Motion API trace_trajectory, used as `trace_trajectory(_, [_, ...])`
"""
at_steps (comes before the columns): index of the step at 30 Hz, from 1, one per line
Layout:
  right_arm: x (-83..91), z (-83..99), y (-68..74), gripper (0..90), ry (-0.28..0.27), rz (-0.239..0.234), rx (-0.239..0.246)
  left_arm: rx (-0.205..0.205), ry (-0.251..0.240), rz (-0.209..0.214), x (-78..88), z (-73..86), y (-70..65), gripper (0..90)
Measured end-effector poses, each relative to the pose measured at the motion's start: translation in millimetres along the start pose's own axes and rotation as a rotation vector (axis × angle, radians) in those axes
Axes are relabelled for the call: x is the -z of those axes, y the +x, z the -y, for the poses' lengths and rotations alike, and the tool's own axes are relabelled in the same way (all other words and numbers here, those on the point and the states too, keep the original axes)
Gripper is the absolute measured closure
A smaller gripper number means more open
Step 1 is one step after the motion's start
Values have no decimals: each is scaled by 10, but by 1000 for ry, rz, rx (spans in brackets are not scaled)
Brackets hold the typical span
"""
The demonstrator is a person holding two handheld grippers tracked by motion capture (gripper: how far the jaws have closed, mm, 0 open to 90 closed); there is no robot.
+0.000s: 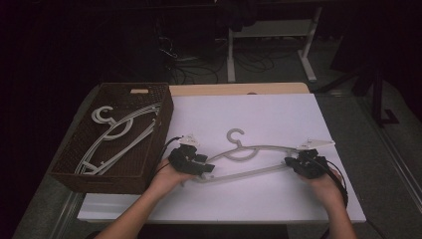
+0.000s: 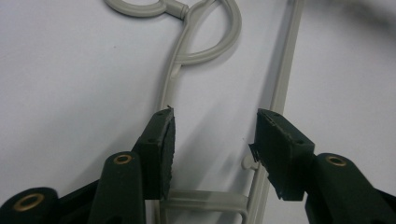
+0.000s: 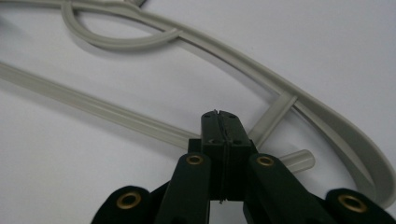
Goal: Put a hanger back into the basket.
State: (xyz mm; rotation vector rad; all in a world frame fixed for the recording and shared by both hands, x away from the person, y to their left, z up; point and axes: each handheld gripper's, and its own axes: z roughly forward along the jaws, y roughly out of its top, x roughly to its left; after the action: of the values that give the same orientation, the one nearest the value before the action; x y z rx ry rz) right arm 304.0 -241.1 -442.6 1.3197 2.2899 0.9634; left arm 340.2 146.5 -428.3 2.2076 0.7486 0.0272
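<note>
Hanger [image 1: 249, 152] looks light, stiff, slick plastic, so we judge its thin bars the best hold: left gripper [image 2: 212, 144] spread astride one end, right gripper [image 3: 222, 135] pressed together, seemingly pinching nothing.

— It's dim in here; what can you make out past the white rectangular tabletop [image 1: 278, 114]?

— A strip of pale wooden board [image 1: 234, 89] along its far edge, then grey floor [image 1: 343, 74] beyond.

— And that frame back there?

— White metal table legs [image 1: 308, 45] standing on the floor, with tangled black cables [image 1: 199, 67] lying between them. Everything further back is near-black shadow.
</note>
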Motion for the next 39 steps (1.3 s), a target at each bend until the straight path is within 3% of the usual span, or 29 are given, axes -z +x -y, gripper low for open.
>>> trace_trajectory(9, [-74,17,-8,892,51,3,13,2,-33,-21,65,-56,10,428])
trace_trajectory(16, [-91,30,-12,893,58,-1,3,-35,-20,-62,-6,-170,32,395])
trace_trajectory(23, [-97,39,-28,894,64,-10,-10,-47,47,-73,-228,-275,180,376])
trace_trajectory(26, [-99,40,-31,895,64,-13,-13,-77,76,-62,-348,-321,196,377])
trace_trajectory(30, [-99,41,-28,895,65,-11,-12,-130,121,-55,-522,-388,174,431])
trace_trajectory(39, [-100,43,-34,895,66,-14,-17,-167,151,-81,-650,-414,127,609])
